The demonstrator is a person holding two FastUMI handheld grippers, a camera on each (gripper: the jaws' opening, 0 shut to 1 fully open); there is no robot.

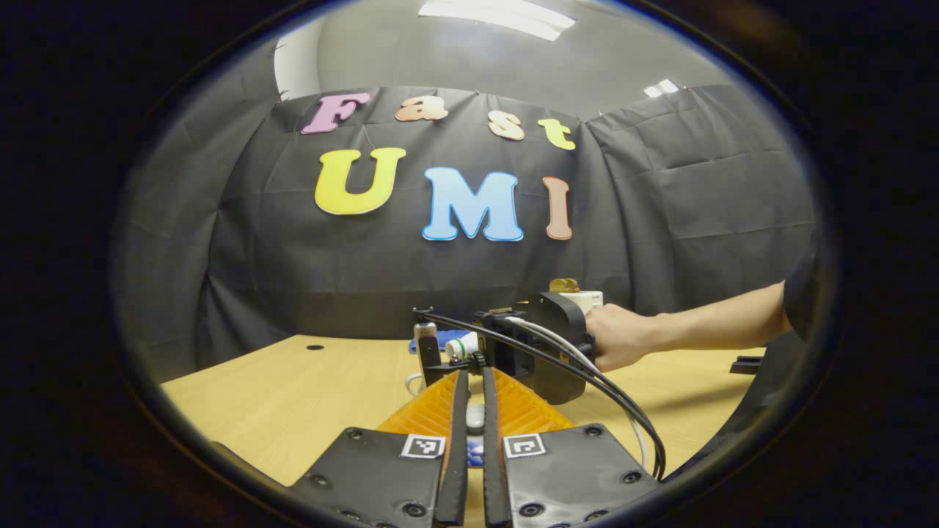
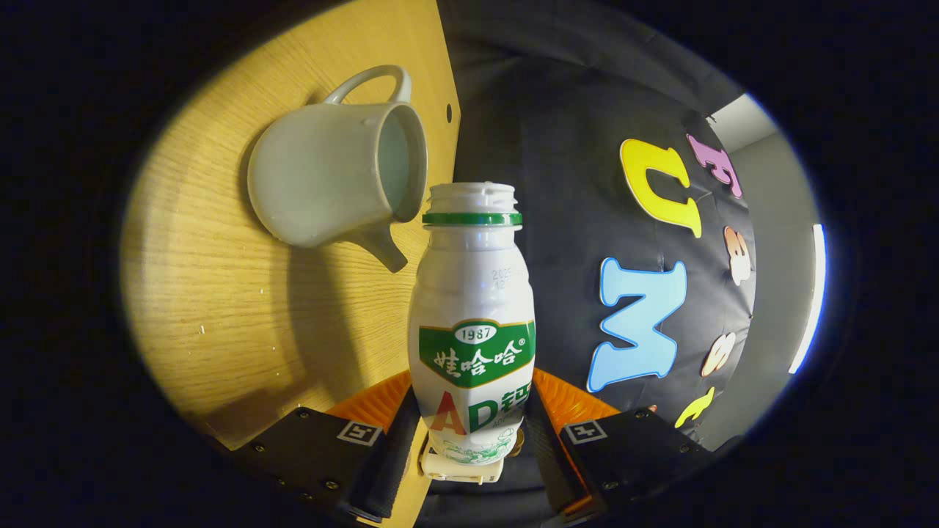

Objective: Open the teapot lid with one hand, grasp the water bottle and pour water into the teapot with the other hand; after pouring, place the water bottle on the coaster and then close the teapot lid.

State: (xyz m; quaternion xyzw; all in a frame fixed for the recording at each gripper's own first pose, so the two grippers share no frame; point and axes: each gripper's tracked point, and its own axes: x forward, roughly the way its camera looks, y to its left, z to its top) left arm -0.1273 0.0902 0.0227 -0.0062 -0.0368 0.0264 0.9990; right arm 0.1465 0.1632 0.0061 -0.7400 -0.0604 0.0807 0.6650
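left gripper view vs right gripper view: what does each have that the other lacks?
Left gripper view: a hand holding the right gripper; a small white piece pinched by the left gripper. Right gripper view: pale ceramic teapot, lid off. Both: white plastic bottle with green neck ring, light wooden table, black cloth wall.

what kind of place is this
Likely a recording booth, not a kitchen: black cloth wall, a bare wooden table, and a hand holding a camera-carrying gripper over a teapot.
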